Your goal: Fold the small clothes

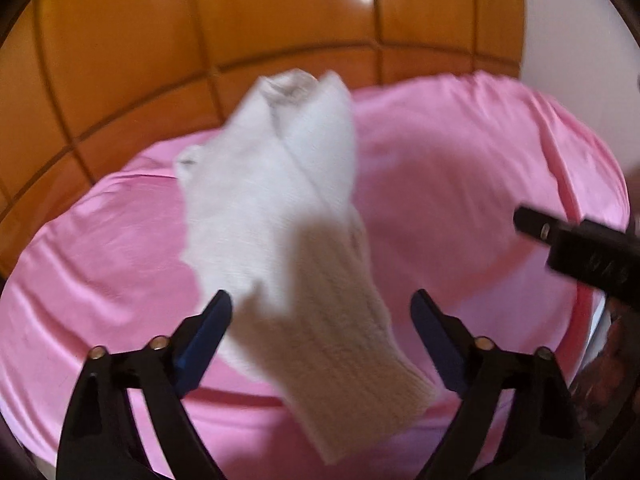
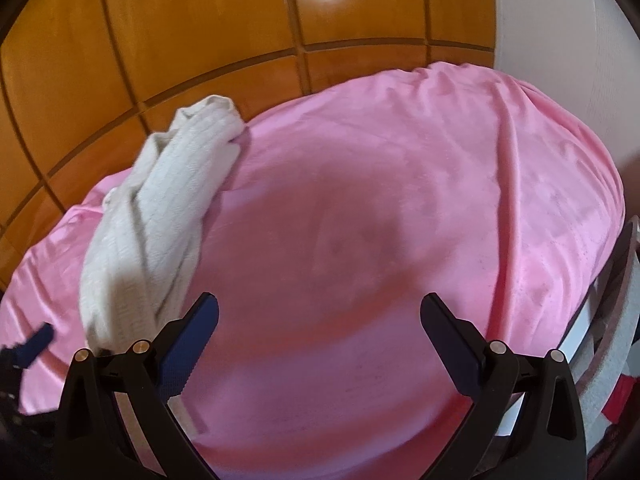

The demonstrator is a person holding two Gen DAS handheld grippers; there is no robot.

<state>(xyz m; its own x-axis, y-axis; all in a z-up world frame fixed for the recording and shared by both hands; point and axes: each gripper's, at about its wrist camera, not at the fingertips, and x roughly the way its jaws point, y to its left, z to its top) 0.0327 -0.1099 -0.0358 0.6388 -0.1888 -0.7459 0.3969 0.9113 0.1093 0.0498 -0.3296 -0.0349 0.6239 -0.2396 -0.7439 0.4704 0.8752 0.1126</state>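
Socks [image 1: 280, 208] near pink sheet's [image 1: 460, 184] far-left edge; left gripper [image 1: 322, 310], right gripper [image 2: 320, 312] both apart.

pink sheet [image 2: 400, 200] covers round surface; white knitted socks [image 2: 160, 200] lie on it near left edge.

Left gripper [image 1: 322, 312]: jaws wide apart, pointing obliquely downward; blue-padded fingers [image 1: 208, 336] flank pale knit without pressing it. Right gripper [image 2: 319, 316]: jaws likewise spread, angled downward, nothing between pads. Each gripper's fingertip enters other's view: right at right edge [image 1: 532, 226], left at lower left [image 2: 38, 340].
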